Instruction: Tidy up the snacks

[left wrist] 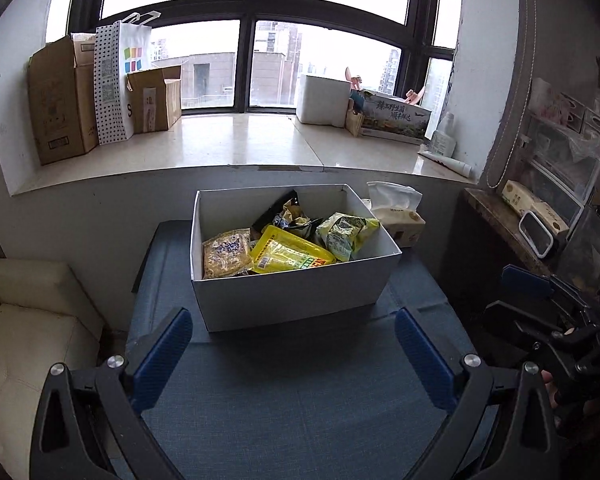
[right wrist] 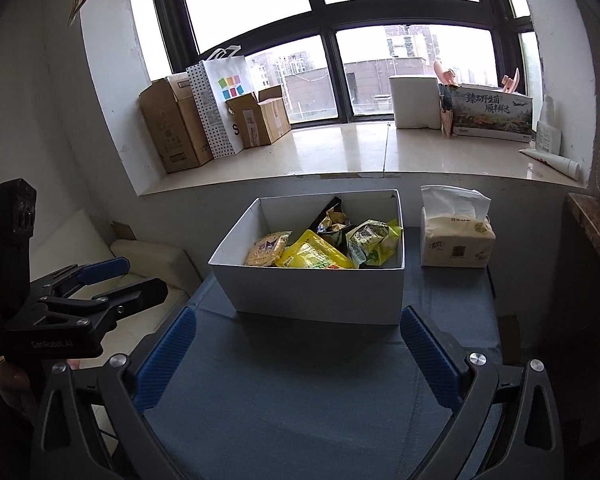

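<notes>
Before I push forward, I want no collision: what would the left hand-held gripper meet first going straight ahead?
Probably the near wall of the white box; the left hand-held gripper is open over bare blue cloth. Depth is uncertain.

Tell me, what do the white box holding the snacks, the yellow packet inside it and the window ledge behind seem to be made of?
White box: likely matte cardboard, with thin walls, crisp folded corners and no shine.
Yellow packet: probably glossy plastic film, since it is crinkled and catches highlights.
Window ledge: looks like polished stone or a tile-like slab, pale and mirroring the window, with a seam running across it.
</notes>
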{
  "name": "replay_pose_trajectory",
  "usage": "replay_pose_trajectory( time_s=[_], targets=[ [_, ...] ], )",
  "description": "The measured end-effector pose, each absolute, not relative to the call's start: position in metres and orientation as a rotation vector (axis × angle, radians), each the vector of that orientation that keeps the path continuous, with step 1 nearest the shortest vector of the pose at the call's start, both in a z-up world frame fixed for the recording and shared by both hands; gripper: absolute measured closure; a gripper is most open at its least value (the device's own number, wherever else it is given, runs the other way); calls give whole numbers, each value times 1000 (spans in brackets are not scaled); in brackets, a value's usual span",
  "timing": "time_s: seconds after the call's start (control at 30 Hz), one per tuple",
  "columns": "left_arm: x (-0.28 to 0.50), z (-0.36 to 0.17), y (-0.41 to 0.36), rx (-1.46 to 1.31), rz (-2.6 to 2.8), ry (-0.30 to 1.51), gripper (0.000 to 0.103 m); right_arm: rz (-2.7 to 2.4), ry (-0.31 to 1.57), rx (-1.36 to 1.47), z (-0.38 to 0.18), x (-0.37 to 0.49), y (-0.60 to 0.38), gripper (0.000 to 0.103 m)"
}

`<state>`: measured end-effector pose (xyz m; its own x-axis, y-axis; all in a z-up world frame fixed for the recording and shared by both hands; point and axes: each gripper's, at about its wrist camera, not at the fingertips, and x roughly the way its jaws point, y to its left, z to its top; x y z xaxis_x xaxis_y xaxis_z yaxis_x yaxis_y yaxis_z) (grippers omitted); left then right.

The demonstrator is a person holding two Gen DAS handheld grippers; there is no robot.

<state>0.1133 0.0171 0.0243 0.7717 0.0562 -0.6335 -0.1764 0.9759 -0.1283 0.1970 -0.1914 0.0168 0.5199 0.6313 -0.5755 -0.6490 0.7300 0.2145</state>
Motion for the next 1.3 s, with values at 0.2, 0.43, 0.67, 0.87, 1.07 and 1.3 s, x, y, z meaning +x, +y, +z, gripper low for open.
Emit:
replay_pose_trajectory(
  time_s=[0.2, 0.43, 0.67, 0.87, 1.07, 1.3],
  targets=[
    [112, 24, 19, -186, 125, 679, 0, 767, 685, -28, 16, 197, -190, 0],
    [113, 24, 18, -187, 121, 680, 0, 776, 684, -19, 17, 195, -191, 0],
    [113, 24, 18, -183, 124, 680, 0, 777, 680, -24, 16, 194, -190, 0],
    [112, 23, 17, -181, 128, 682, 0, 784, 680, -17, 17, 193, -190, 0],
    [110, 24, 16, -179, 125, 678, 0, 776, 678, -23, 17, 192, -190, 0],
    [111, 23, 16, -179, 124, 683, 0, 771, 677, -21, 17, 191, -191, 0]
  ],
)
